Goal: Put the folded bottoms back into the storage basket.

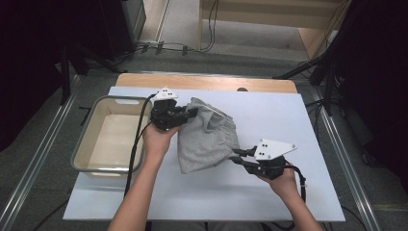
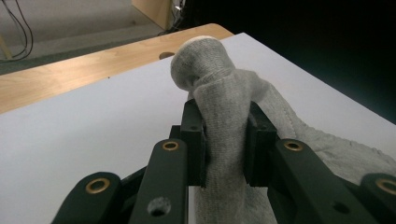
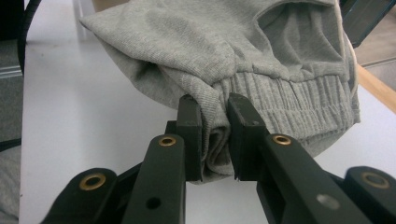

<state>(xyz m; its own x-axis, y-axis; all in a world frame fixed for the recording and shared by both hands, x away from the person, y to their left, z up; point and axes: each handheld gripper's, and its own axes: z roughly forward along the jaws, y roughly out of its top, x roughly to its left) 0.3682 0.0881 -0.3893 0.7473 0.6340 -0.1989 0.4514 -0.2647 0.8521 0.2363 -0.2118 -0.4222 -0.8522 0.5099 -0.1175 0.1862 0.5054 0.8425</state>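
Both grippers' jaws pinch grey garment [image 1: 208,139].

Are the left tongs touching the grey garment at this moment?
Touching. In the left gripper view, the left tongs are shut on a bunched fold of the grey garment, with both jaws pressing the cloth from either side.

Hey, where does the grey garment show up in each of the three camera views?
High view: the grey garment hangs at the middle of the picture, between the left gripper and the right gripper.
Left gripper view: a bunched fold rises at centre, clamped between the jaws.
Right gripper view: it spans the top, its ribbed edge clamped at centre.
Shared landmark: the white table top.
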